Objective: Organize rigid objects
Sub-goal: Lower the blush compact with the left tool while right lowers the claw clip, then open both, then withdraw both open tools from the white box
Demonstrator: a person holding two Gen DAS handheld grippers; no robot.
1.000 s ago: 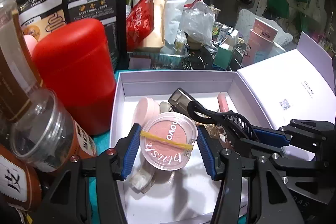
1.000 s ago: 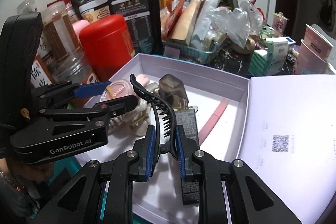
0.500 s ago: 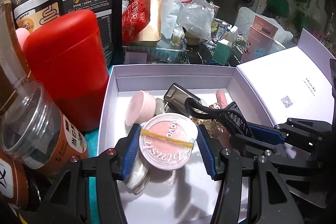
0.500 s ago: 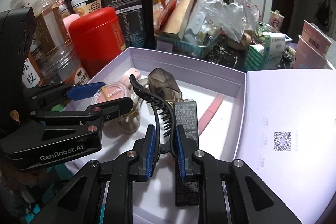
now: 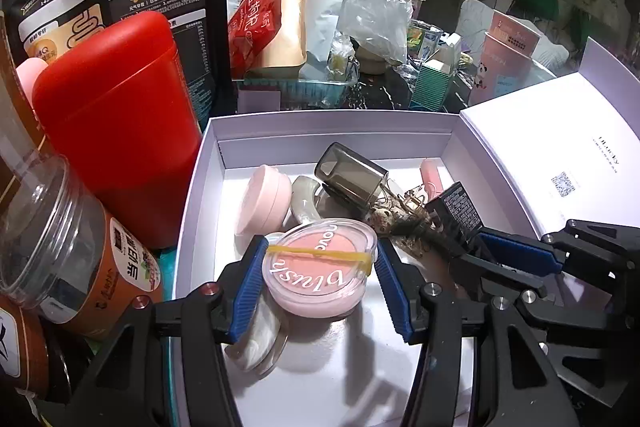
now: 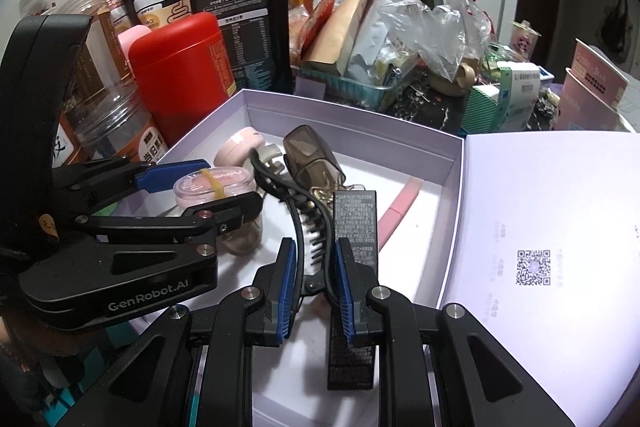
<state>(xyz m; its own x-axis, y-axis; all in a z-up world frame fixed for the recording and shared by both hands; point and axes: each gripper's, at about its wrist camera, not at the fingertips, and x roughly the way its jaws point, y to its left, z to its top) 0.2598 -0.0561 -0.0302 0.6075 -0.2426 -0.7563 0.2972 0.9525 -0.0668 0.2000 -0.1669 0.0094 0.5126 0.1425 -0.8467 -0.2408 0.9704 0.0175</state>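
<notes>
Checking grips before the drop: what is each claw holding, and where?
Left claw: blush compact, by its sides. Right claw, opening: black hair clip, at its hinge end.

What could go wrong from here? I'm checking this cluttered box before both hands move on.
1. The right gripper is opening around the black hair claw clip; it could drop onto the gold trinkets and tangle.
2. The left gripper pinches the round blush compact at its curved rim, so it might slip or twist out.
3. Both grippers crowd one white box and could bump.
</notes>
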